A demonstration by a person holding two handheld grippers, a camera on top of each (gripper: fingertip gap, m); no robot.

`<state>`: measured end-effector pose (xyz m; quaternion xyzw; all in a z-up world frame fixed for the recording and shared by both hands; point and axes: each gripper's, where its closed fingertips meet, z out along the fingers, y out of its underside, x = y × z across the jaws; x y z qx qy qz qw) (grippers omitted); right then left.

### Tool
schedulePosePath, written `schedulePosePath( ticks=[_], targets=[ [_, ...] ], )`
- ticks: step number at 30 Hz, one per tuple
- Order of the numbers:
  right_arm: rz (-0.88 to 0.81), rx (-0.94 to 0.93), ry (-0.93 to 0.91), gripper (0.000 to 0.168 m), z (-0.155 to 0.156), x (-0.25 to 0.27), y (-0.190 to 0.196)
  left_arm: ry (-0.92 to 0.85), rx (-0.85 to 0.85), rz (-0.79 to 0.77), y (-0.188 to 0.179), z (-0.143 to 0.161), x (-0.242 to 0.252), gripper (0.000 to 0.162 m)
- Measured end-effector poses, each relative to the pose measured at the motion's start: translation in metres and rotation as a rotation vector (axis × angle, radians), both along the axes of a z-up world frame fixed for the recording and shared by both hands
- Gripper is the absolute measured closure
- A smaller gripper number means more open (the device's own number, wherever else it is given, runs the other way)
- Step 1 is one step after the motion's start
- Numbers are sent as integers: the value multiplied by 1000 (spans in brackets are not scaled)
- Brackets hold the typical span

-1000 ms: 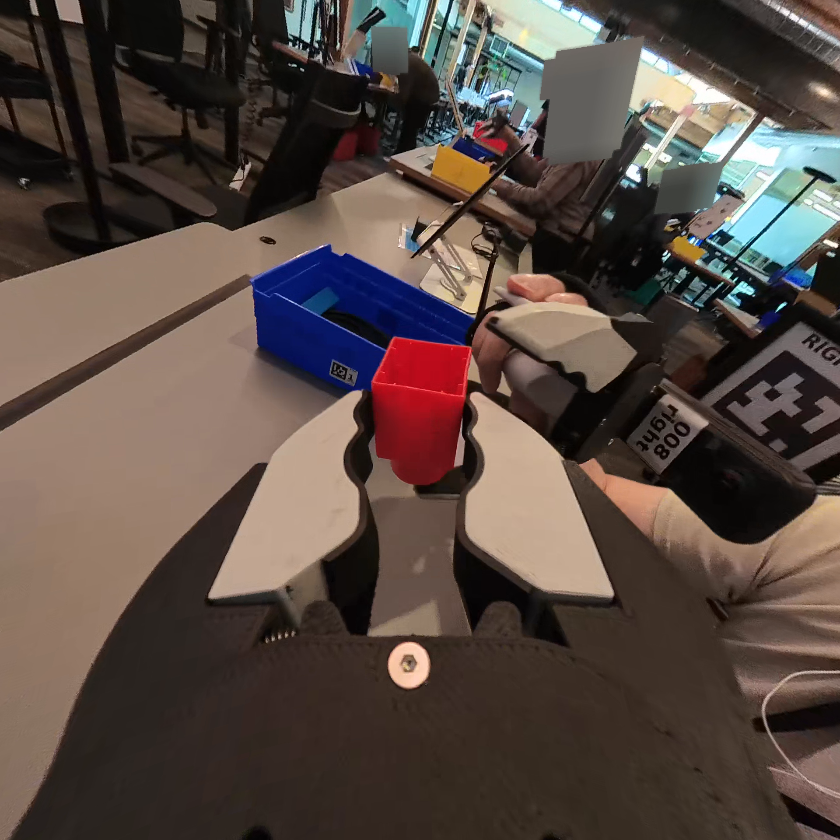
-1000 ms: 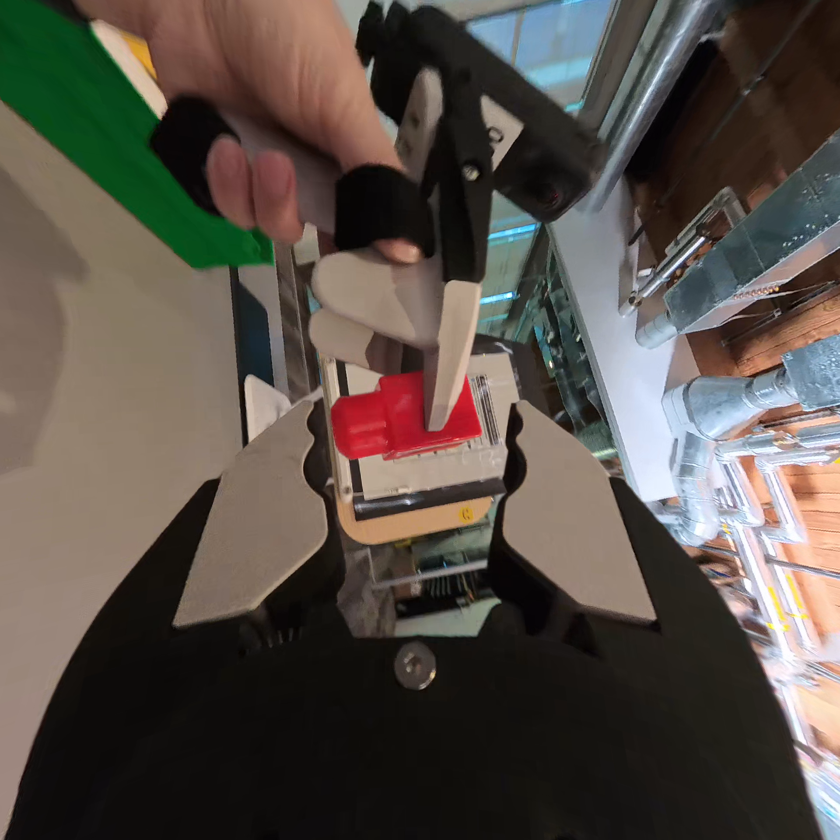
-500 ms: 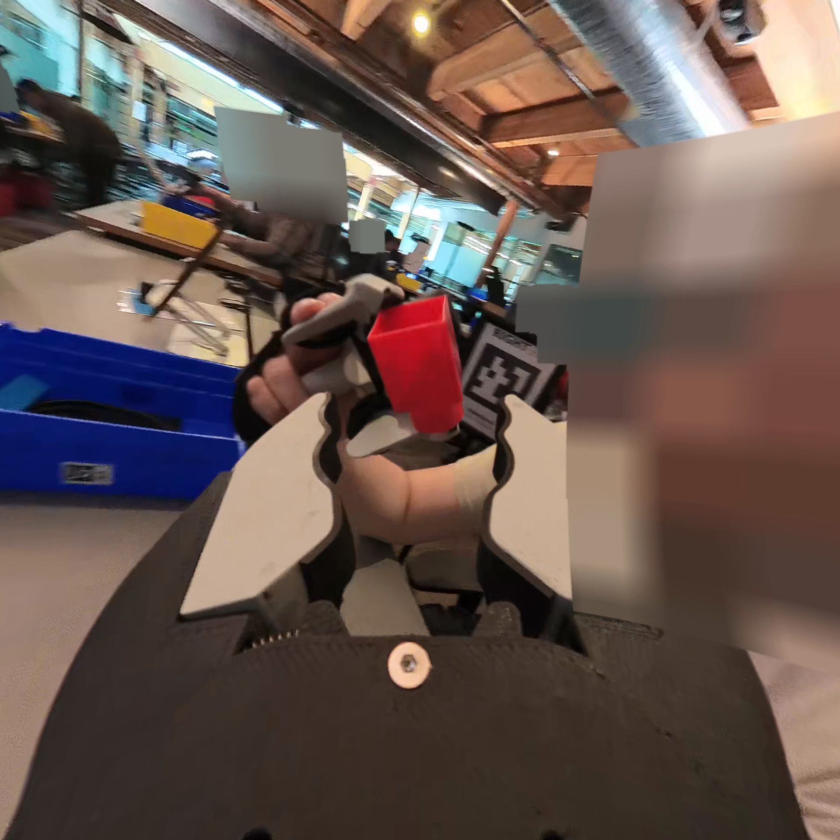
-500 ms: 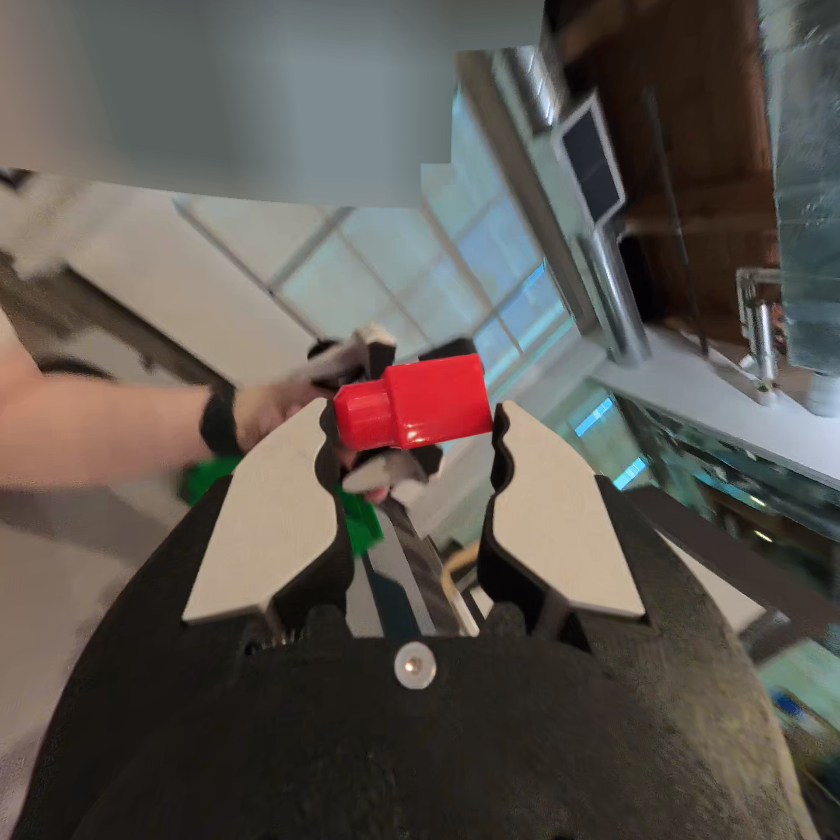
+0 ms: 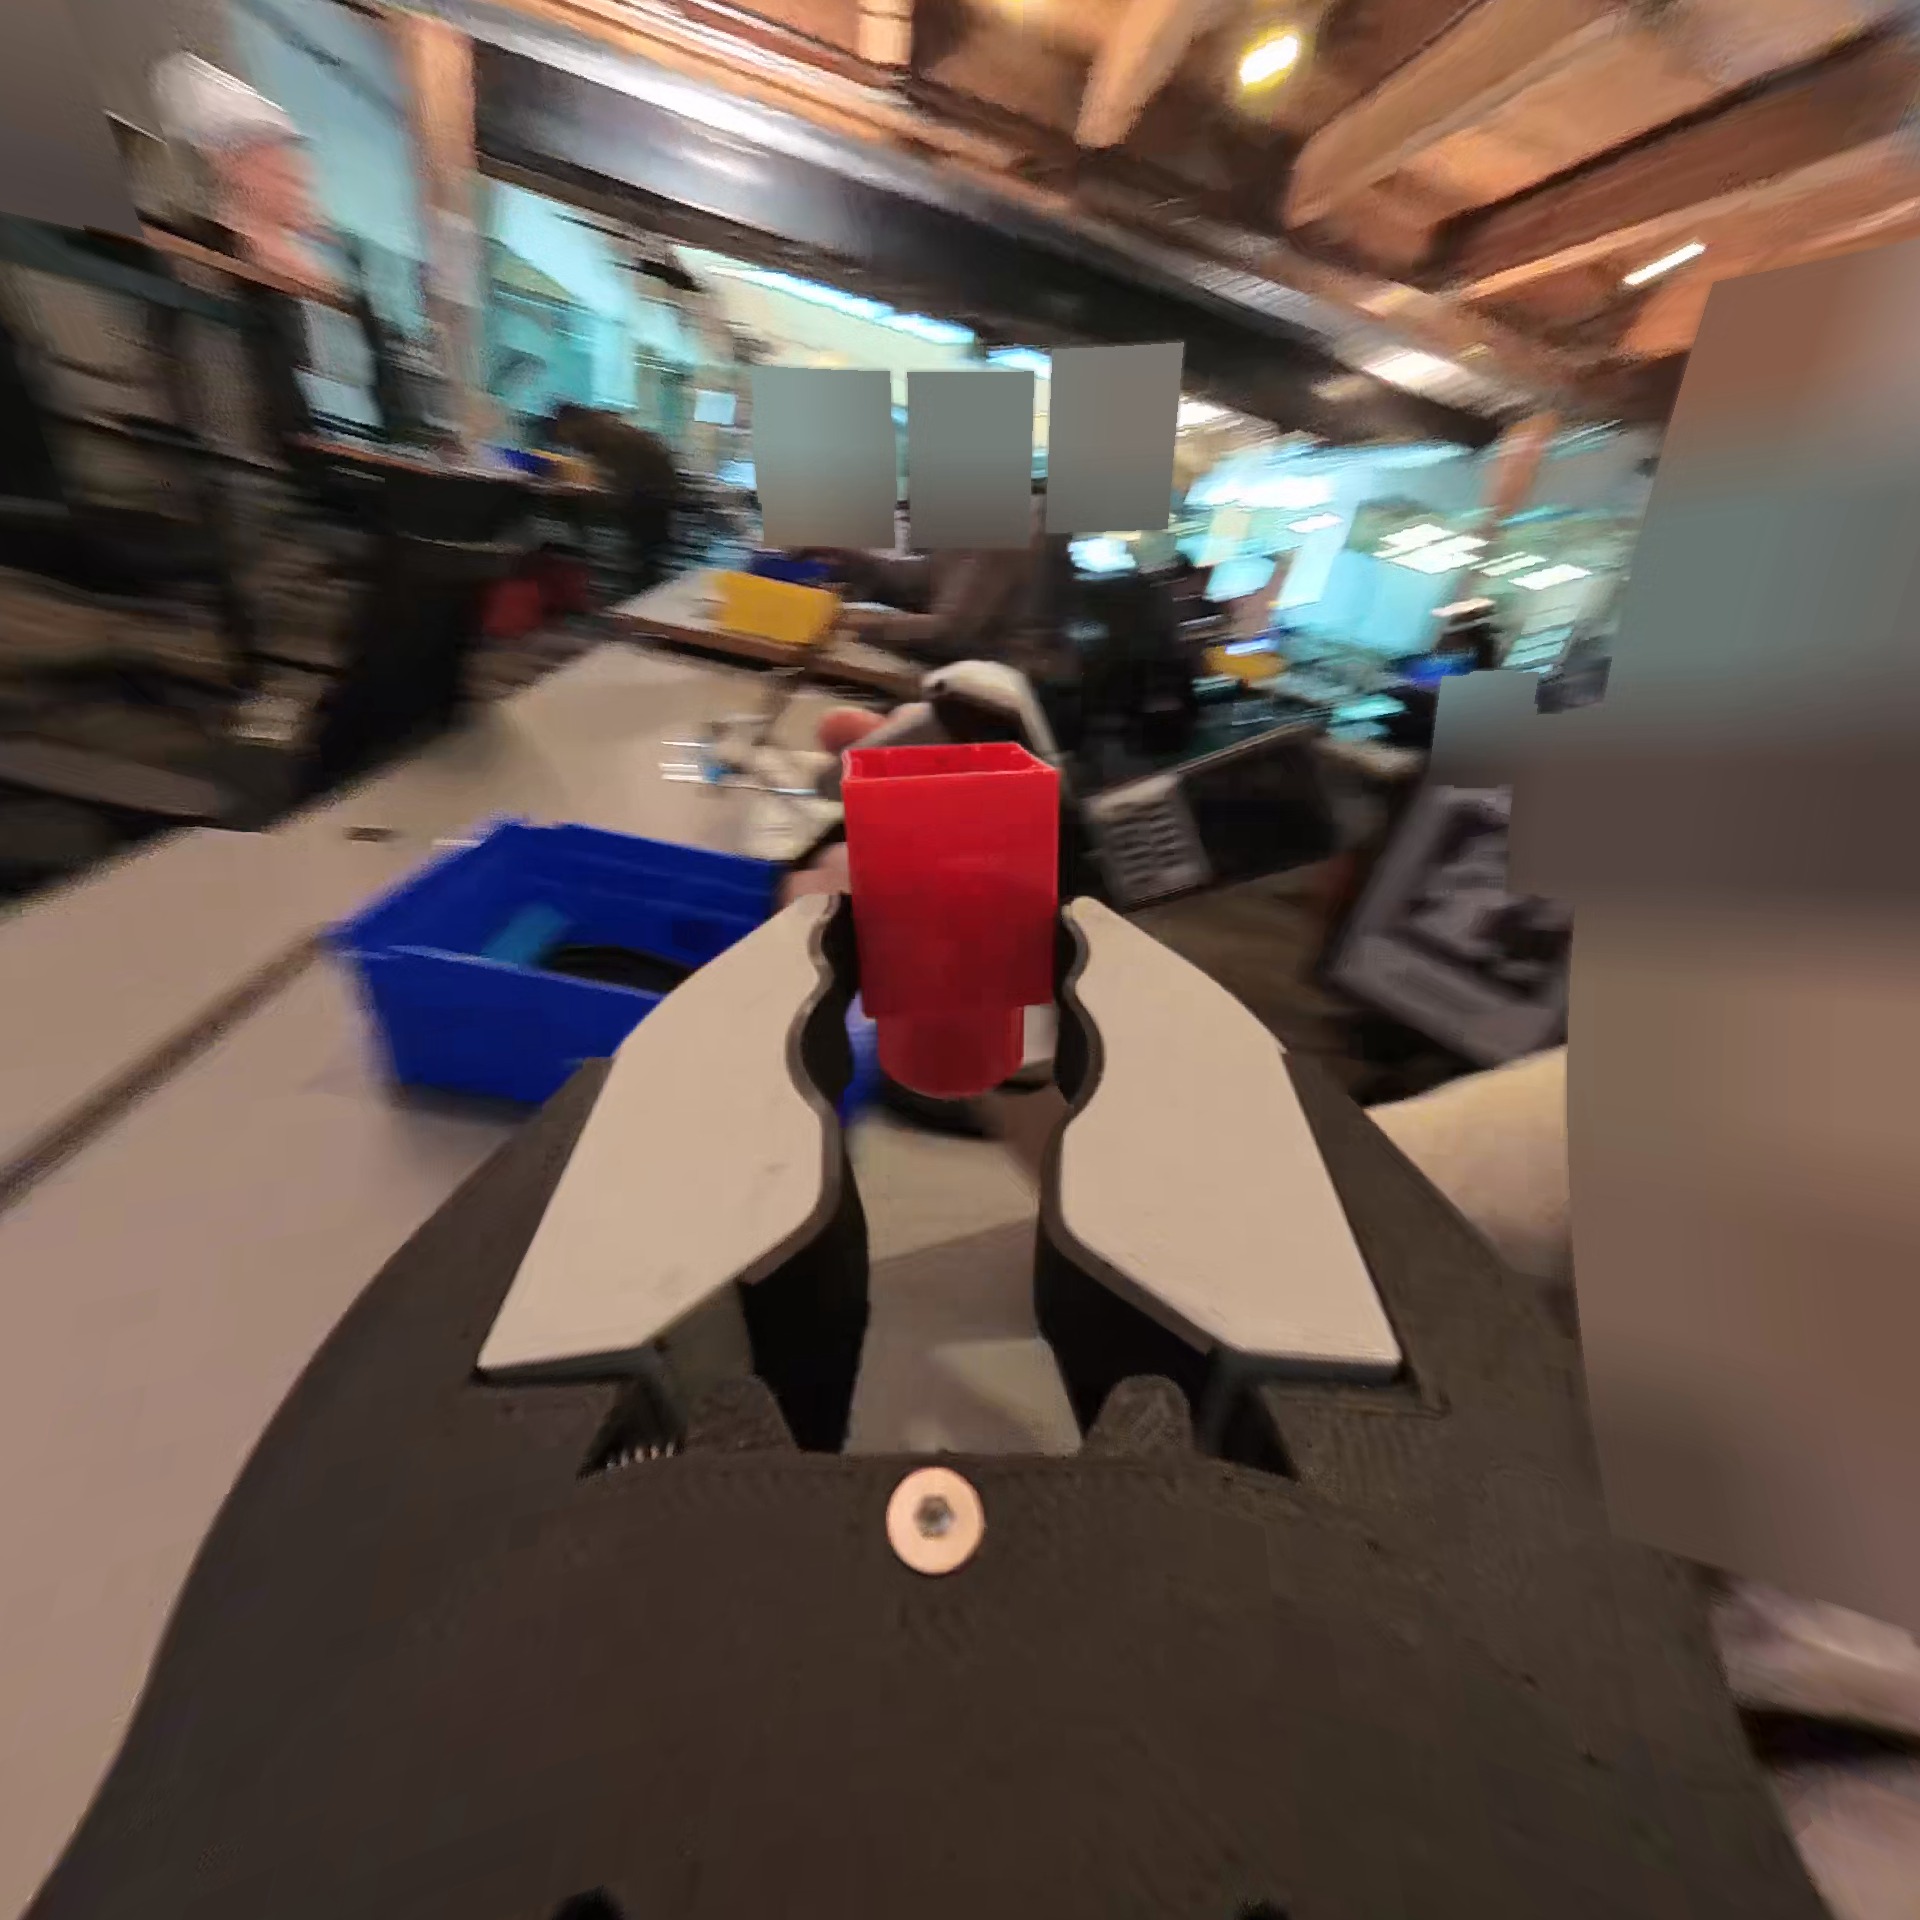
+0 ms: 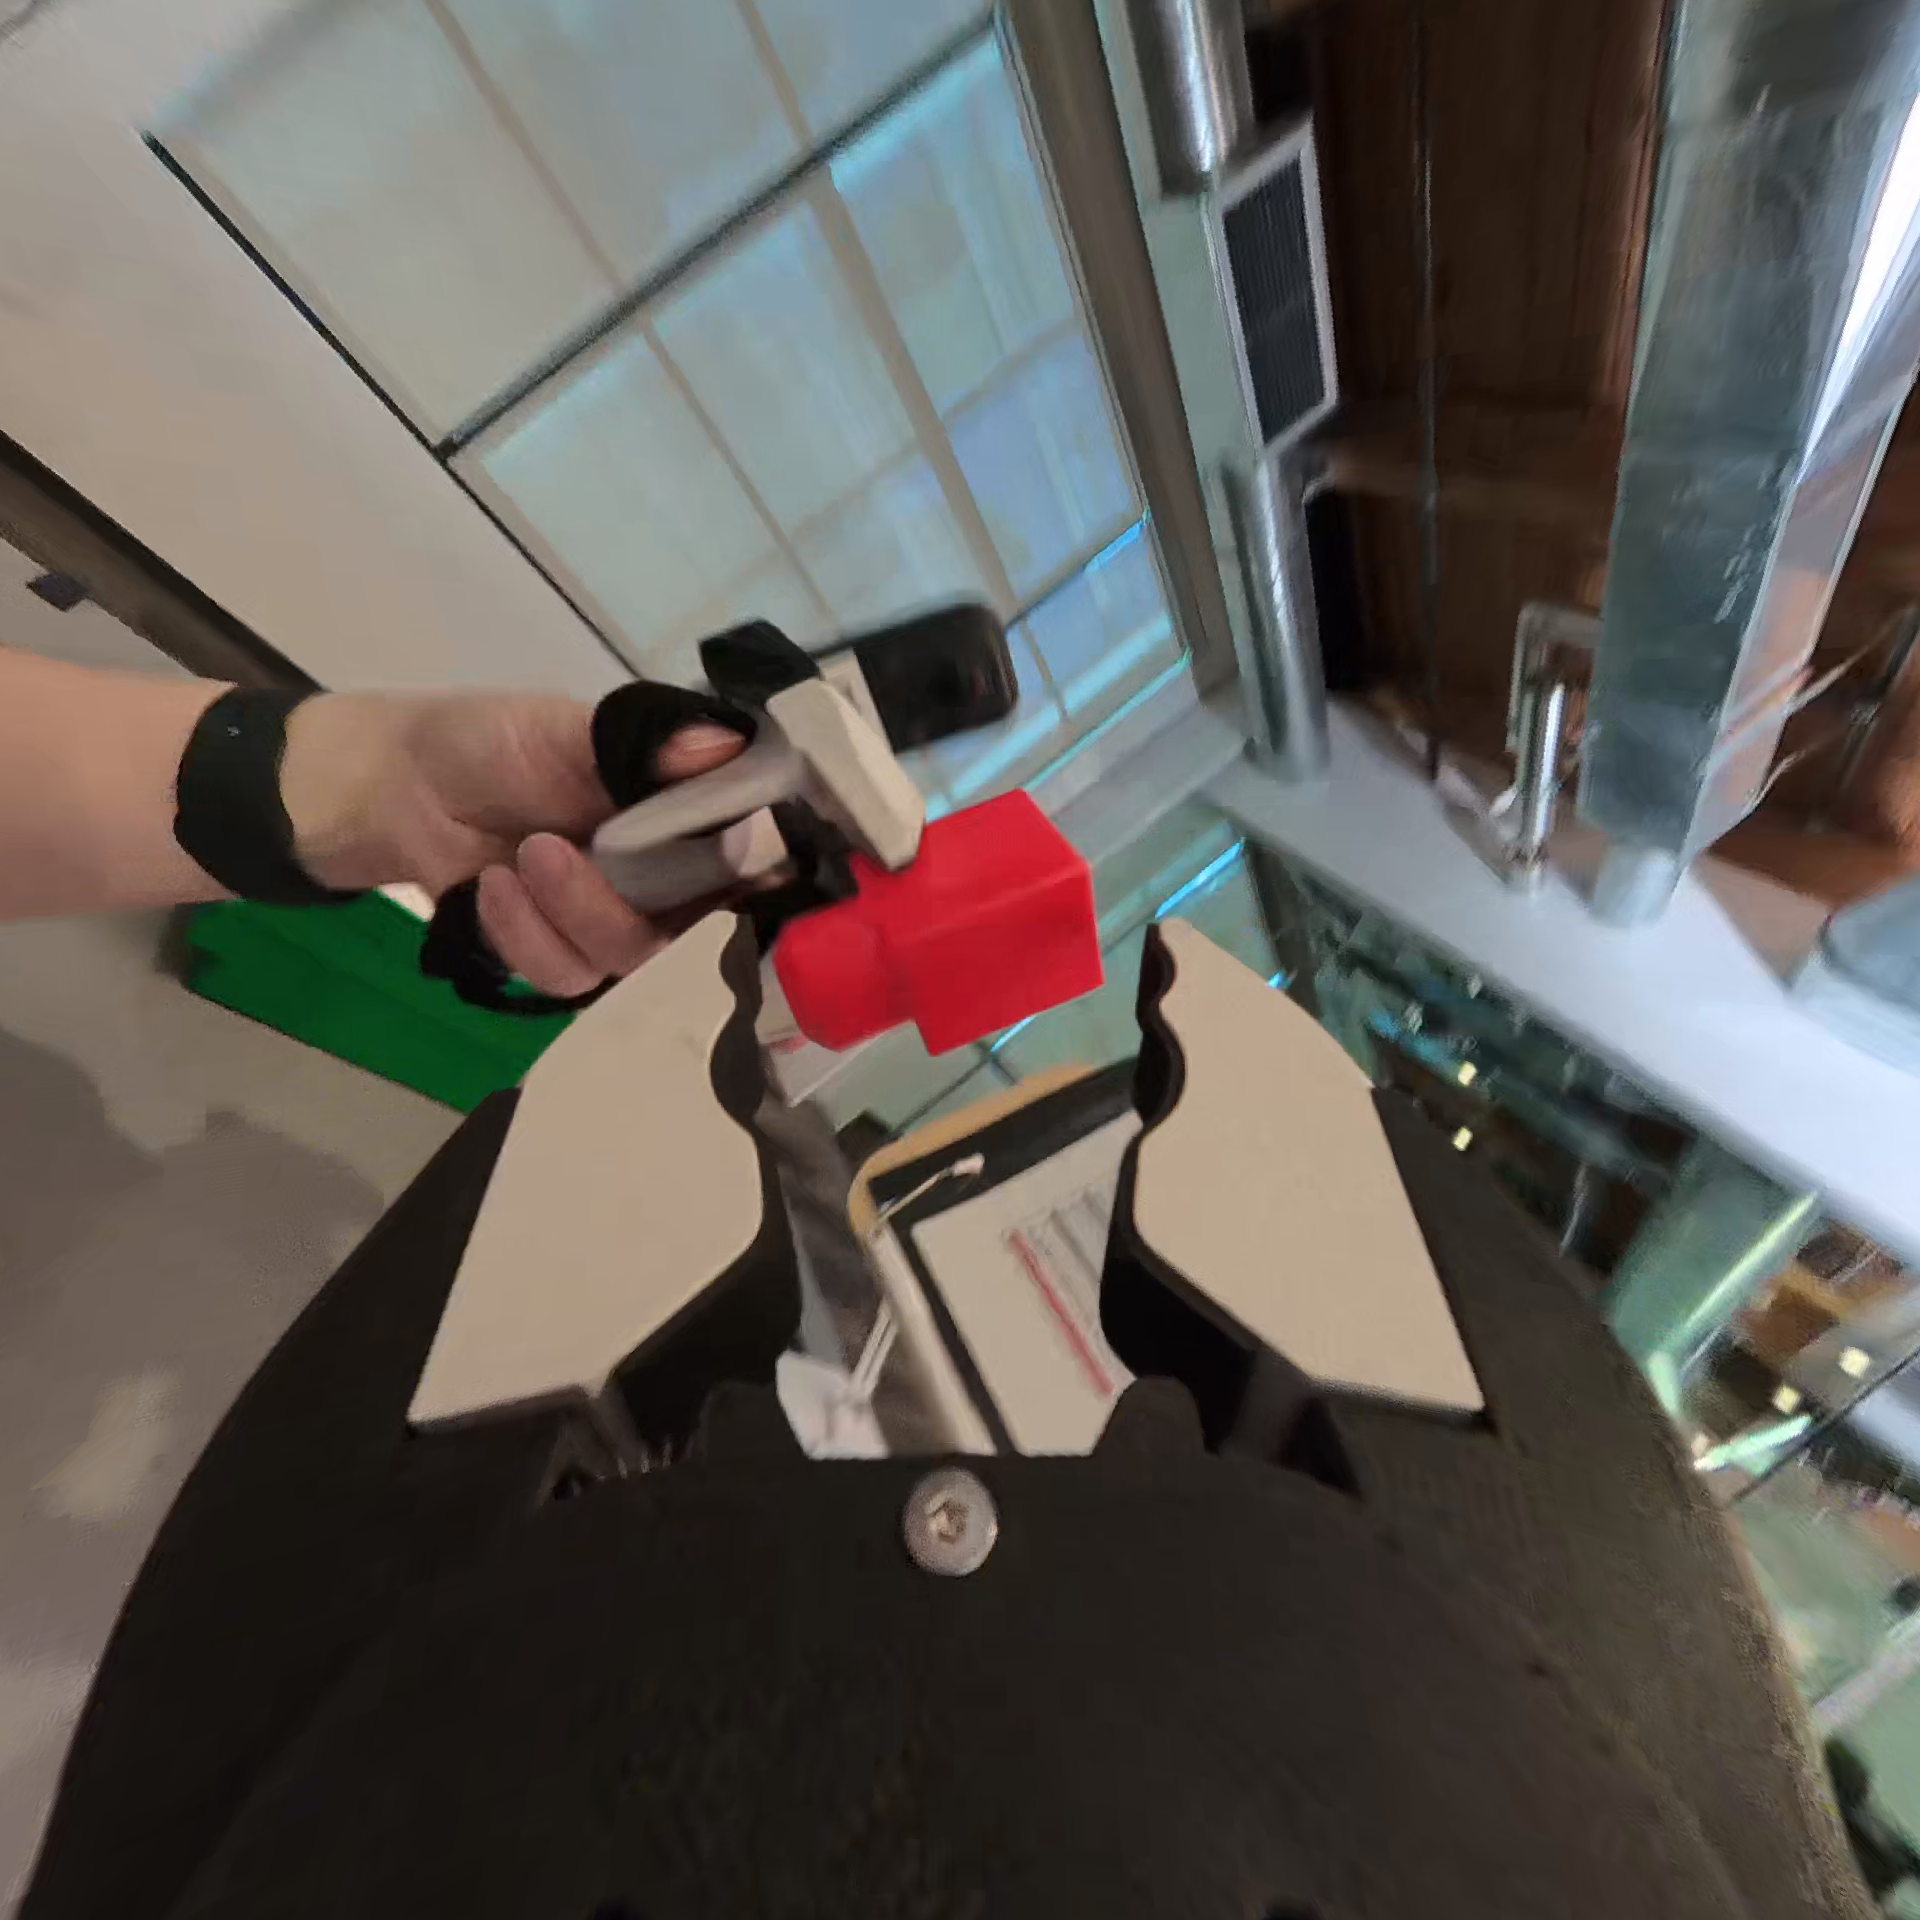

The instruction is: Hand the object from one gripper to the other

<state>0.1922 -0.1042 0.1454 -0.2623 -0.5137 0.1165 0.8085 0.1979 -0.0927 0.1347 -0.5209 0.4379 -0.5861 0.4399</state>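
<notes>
No legible writing (all blurred)

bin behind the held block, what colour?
Blue bin, seen best in the left wrist view, behind the red block.

The block (image 5: 948,914) sits between the left gripper (image 5: 943,940)'s fingertips, the bin (image 5: 499,987) to its left, the right gripper (image 5: 982,696) seemingly just behind.

Half a second ago the red block (image 5: 951,904) sits between the right gripper's (image 6: 948,940) fingers while the left gripper (image 5: 945,935) gapes wide. Now the left gripper is clamped on the block, open end up, and the right one stands spread and free of it. The left wrist view tips down from the ceiling, so the blue bin (image 5: 468,997) lies lower left.
</notes>
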Motion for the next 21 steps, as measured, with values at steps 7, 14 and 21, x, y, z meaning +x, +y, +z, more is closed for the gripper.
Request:
schedulePosePath(
  ticks=[7, 14, 21],
  targets=[
    [33, -909, 79, 103, -1, 7, 26, 390, 863, 825, 63, -3, -37, 126],
    [-295, -990, 79, 100, -33, 8, 62, 600, 1134, 859, 63, -33, -8, 126],
    [-164, -1081, -7, 131, -49, -2, 67, 535, 1025, 760, 56, -42, 3, 125]
  ],
)
